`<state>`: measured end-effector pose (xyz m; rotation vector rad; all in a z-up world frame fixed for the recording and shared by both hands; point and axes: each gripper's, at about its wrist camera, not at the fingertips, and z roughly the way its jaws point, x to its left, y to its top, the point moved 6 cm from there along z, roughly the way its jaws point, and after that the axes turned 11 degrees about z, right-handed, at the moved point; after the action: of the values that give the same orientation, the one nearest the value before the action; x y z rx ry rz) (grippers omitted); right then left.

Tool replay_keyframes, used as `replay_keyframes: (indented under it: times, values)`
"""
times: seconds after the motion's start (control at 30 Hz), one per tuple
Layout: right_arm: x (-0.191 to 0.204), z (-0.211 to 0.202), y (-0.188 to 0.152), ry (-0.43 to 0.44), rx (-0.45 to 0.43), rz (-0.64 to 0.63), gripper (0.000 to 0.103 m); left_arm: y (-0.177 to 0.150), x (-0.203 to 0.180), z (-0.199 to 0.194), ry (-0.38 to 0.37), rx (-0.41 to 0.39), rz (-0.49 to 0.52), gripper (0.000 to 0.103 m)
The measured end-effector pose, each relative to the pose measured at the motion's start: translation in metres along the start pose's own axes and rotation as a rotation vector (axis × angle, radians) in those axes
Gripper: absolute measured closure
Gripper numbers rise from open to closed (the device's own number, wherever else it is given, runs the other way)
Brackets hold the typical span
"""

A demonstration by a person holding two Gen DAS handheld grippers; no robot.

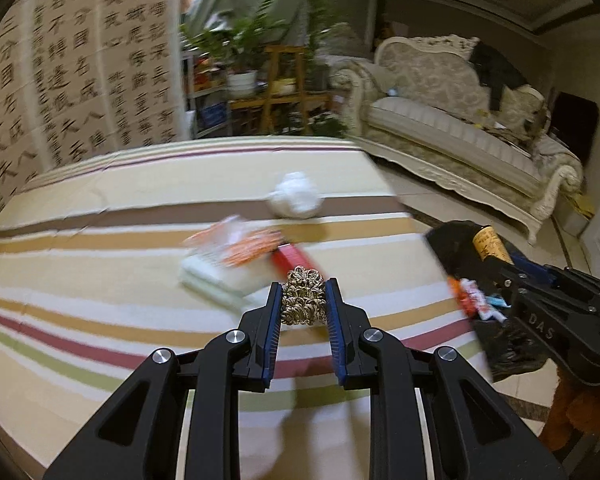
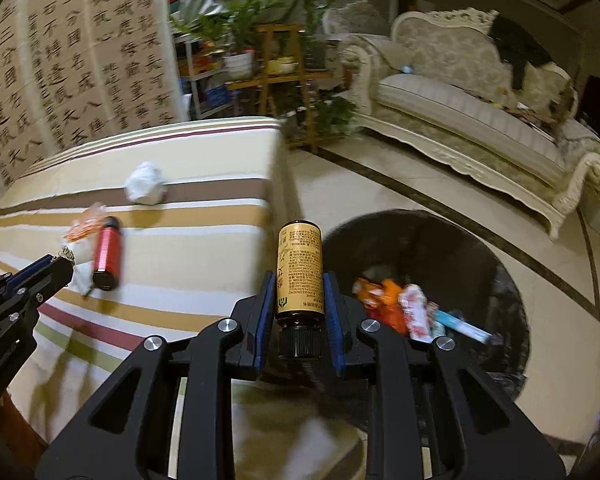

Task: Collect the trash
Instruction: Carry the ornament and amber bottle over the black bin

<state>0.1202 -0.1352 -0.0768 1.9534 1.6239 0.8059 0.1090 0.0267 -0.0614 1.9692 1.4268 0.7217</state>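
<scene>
Tongs in both hands tilt down and forward. The left tongs (image 1: 303,300) hang over the striped desk (image 1: 100,280), nearly closed, squeezing a gold wire scrubber (image 1: 302,295) between the blue pads. The right tongs (image 2: 299,300) hang at the desk's edge, beside the black bin (image 2: 480,248) on the floor, nearly closed on a yellow bottle (image 2: 299,272) with its black cap toward the camera. A white paper ball (image 2: 145,189) and a red tube (image 2: 107,254) lie on the desk. Wrappers (image 2: 396,306) lie inside the bin.
</scene>
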Motion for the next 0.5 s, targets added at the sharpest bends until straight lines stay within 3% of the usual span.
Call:
replay_keyframes:
  times: [0.5]
  values:
    - [-0.098,0.008,0.014,-0.11,-0.033,0.146,0.08,0.044,-0.096,0.037,-0.077,-0.028,0.147,0.08]
